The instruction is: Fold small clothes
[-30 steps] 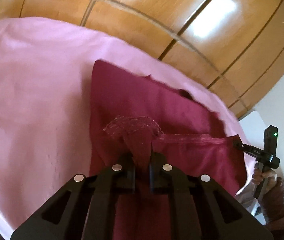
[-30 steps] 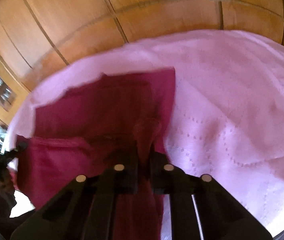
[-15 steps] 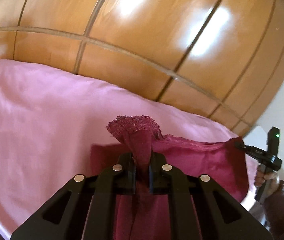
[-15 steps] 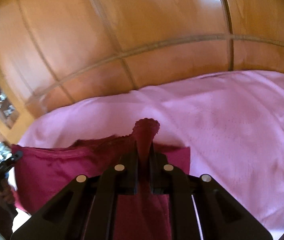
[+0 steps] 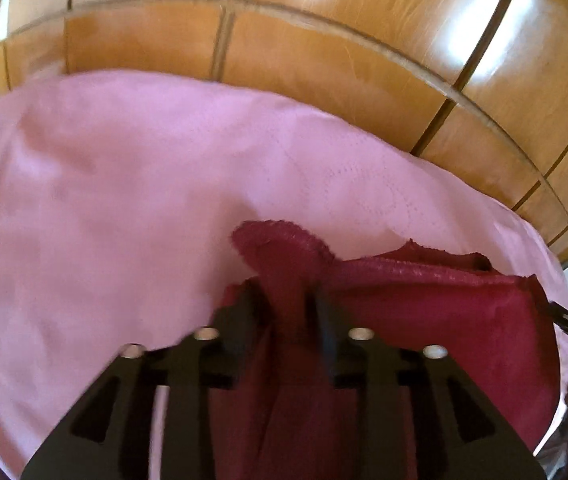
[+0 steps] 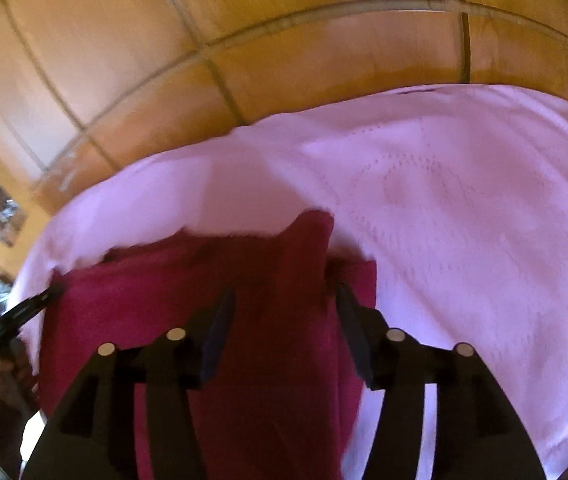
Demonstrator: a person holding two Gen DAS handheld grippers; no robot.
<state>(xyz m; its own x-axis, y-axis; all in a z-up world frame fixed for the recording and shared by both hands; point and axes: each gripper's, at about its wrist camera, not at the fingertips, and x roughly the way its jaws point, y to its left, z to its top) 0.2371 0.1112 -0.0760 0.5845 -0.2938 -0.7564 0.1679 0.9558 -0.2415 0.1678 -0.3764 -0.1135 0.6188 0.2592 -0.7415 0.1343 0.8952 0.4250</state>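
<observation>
Left gripper (image 5: 289,304) has its jaws pinched on the lacy edge of the maroon garment (image 5: 443,320), which lies on the pink bedsheet (image 5: 104,220). Lots of bare sheet leftward, wooden wall (image 5: 323,60) behind. Only the right view shows the right gripper (image 6: 284,324) spread wide, fabric loose between.

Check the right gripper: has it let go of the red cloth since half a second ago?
Yes. The right gripper stands open now, its fingers apart over the red cloth, which lies on the pink sheet; before, it pinched the cloth.
</observation>
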